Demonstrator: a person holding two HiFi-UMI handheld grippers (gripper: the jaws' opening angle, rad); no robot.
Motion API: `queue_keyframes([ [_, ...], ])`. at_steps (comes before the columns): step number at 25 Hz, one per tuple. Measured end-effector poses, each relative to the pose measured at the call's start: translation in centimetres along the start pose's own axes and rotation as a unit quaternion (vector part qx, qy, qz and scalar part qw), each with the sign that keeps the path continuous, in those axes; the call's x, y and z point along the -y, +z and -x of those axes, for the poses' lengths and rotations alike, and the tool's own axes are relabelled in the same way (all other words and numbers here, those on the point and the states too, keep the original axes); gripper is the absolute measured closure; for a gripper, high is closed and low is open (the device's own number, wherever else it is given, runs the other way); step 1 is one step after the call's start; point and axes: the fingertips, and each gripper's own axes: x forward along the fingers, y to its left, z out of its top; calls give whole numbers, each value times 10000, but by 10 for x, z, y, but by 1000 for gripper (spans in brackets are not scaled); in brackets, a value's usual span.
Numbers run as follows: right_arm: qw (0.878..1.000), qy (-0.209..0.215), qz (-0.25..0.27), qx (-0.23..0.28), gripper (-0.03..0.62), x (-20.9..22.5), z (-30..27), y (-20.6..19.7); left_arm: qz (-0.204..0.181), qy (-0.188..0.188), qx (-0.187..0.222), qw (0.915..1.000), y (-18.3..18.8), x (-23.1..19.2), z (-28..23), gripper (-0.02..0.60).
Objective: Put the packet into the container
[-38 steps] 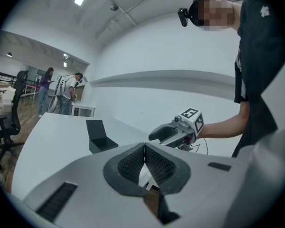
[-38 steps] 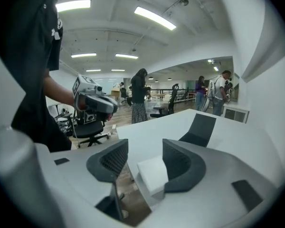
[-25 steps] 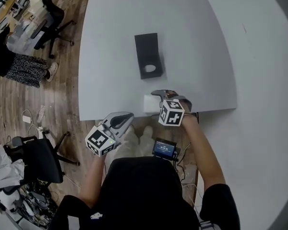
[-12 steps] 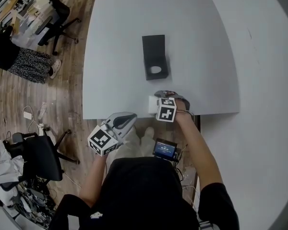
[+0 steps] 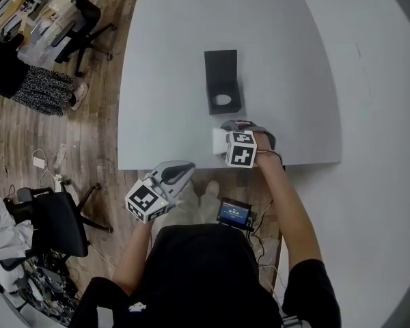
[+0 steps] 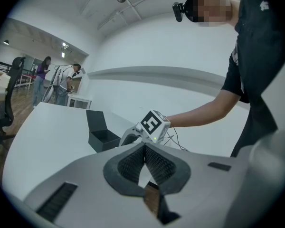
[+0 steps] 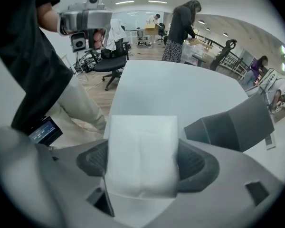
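Observation:
A white packet [image 5: 219, 141] lies near the front edge of the white table [image 5: 164, 80]. My right gripper [image 5: 225, 137] reaches it from the right. In the right gripper view the packet [image 7: 141, 156] fills the gap between the jaws of the right gripper [image 7: 141, 164], which are closing, and both pads touch its sides. The black container [image 5: 223, 82] stands open farther in on the table, its lid upright, with something pale inside. It also shows as the container [image 7: 232, 125] to the packet's right. My left gripper [image 5: 182, 169] hangs off the table's front edge, shut and empty, as in the left gripper [image 6: 145, 159] own view.
The table's front edge runs just below the packet. A small lit screen [image 5: 234, 212] sits at the person's waist. Office chairs [image 5: 75, 19] and cluttered gear stand on the wood floor to the left. People stand far off across the room.
The right gripper has shifted a little farther onto the table, and the packet has moved with it. The left gripper has stayed where it was.

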Motion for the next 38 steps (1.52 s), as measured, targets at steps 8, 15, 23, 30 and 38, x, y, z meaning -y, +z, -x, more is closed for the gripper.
queue_keyframes([
  [8,9986,-339,389,-144,168,81,46,7,143,16,148,9998,19,-11,-6,574],
  [15,9971,-525,505,-205,168,145,58,14,135,131,134,9997,25,-28,-9,574],
  [23,9969,-219,643,-404,168,163,35,15,172,370,190,9990,31,-55,-2,574],
  [30,9976,-85,544,-416,168,165,17,4,286,431,108,9986,23,-59,-1,574],
  [38,9972,40,591,-459,166,168,9,2,363,475,134,9981,17,-61,-3,574],
])
